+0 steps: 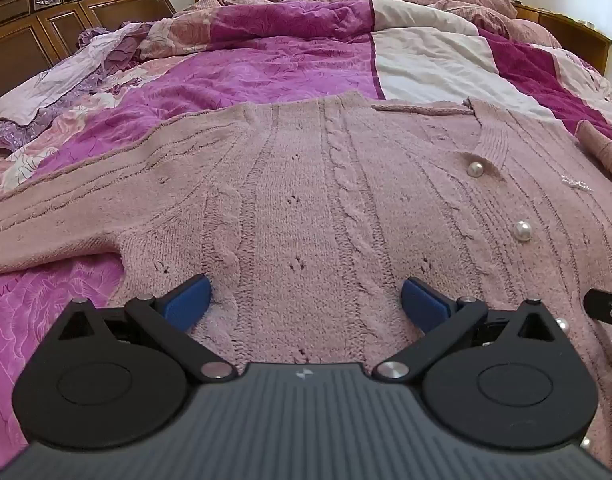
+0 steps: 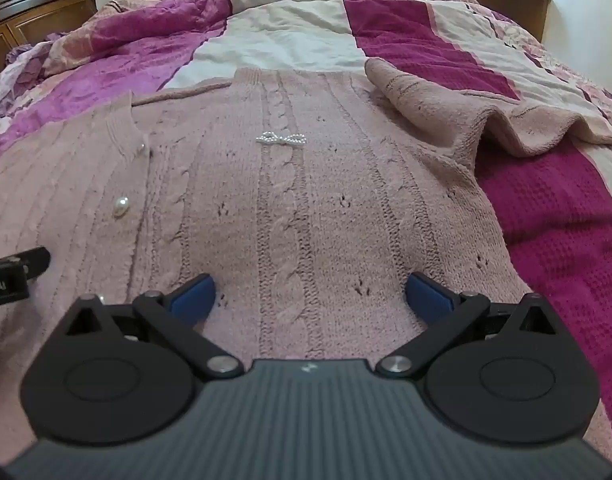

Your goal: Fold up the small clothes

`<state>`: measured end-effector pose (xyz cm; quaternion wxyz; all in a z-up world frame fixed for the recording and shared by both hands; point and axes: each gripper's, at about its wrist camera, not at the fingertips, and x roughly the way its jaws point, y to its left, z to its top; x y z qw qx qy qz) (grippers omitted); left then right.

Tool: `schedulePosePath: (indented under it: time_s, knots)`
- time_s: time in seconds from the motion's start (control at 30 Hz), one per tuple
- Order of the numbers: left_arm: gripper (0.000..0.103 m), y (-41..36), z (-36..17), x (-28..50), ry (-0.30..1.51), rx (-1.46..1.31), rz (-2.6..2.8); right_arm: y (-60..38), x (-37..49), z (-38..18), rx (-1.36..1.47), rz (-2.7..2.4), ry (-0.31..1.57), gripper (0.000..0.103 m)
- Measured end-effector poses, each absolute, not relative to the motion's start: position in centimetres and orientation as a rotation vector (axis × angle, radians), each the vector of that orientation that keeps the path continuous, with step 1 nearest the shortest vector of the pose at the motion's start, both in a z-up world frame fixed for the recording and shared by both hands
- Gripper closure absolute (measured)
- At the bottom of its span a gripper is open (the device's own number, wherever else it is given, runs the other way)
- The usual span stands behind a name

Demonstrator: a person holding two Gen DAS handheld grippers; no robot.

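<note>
While spread flat, pink cardigan [image 1: 306, 200] between both grippers' wide-open blue fingers [image 1: 188, 304], ungripped.

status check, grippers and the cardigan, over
Left gripper and right gripper open, empty. Pink cable-knit cardigan spread flat on quilt, unfolded. Right sleeve bunched; nothing blocking.

Cardigan [image 1: 306, 184]: dusty pink cable knit, pearl-white buttons [image 1: 476, 169]. Quilt [image 1: 266, 68]: magenta floral print, white and crimson panels. Headboard [image 1: 46, 8]: dark brown. Tong pads [image 2: 194, 300]: blue.
</note>
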<state>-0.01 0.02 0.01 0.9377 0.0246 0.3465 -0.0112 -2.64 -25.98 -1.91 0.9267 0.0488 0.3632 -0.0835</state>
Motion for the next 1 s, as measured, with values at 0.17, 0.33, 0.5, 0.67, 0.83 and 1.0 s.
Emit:
schedulePosePath:
  time_s: [0.17,0.33,0.5,0.67,0.83,1.0]
  knots:
    - [0.000,0.08,0.00,-0.01,0.708,0.056,-0.021,-25.94,-2.67,-1.93,0.103,-0.171,0.743,0.000]
    - [0.000,-0.01,-0.03,-0.04,0.708,0.065,-0.018,-26.01,-2.89,-1.99,0.103,-0.169,0.737,0.000]
    - [0.000,0.02,-0.03,-0.05,0.707,0.065,-0.018,-25.92,-2.73,-1.94,0.103,-0.170,0.737,0.000]
    - [0.000,0.00,-0.03,-0.05,0.706,0.066,-0.018,-25.88,-2.65,-1.92,0.102,-0.170,0.736,0.000]
    - [0.000,-0.01,-0.03,-0.06,0.706,0.066,-0.018,-25.86,-2.65,-1.90,0.101,-0.170,0.735,0.000]
    - [0.000,0.01,-0.03,-0.08,0.706,0.066,-0.018,-25.84,-2.66,-1.88,0.101,-0.170,0.735,0.000]
